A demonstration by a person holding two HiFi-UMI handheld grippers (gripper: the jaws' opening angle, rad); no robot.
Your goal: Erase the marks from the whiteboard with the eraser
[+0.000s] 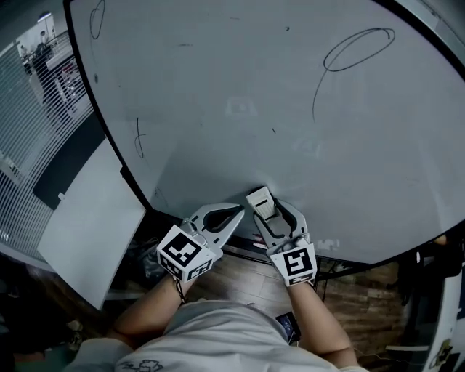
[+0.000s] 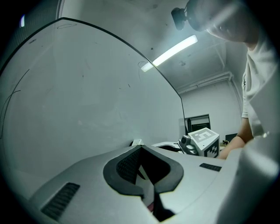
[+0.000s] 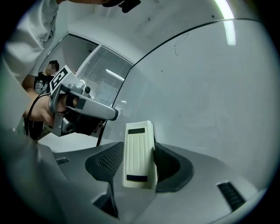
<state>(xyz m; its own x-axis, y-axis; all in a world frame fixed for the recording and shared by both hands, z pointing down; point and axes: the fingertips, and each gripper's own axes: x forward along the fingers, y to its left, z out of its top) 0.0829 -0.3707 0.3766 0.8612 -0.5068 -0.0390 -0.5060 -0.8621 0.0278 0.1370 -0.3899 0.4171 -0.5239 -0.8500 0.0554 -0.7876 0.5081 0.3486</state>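
The whiteboard [image 1: 240, 94] fills the head view and carries thin dark marks: an oval [image 1: 360, 49] at upper right, a curved line [image 1: 314, 102] below it, a squiggle [image 1: 138, 138] at left and a loop [image 1: 96, 18] at the top left. My right gripper [image 1: 272, 209] is shut on a cream eraser [image 1: 260, 201] close to the board's lower edge. The eraser [image 3: 139, 162] stands lengthwise between the jaws of the right gripper [image 3: 140, 148]. Just left of it, my left gripper [image 1: 237, 212] is shut on nothing, tips together [image 2: 140, 148] near the board [image 2: 78, 96].
A white panel [image 1: 91, 232] leans at the left below the board. Behind it is a glass partition with blinds [image 1: 29, 109]. Wooden floor [image 1: 243, 280] shows under the board's lower edge, and dark equipment [image 1: 436, 276] stands at the right. A ceiling light [image 2: 173, 52] is overhead.
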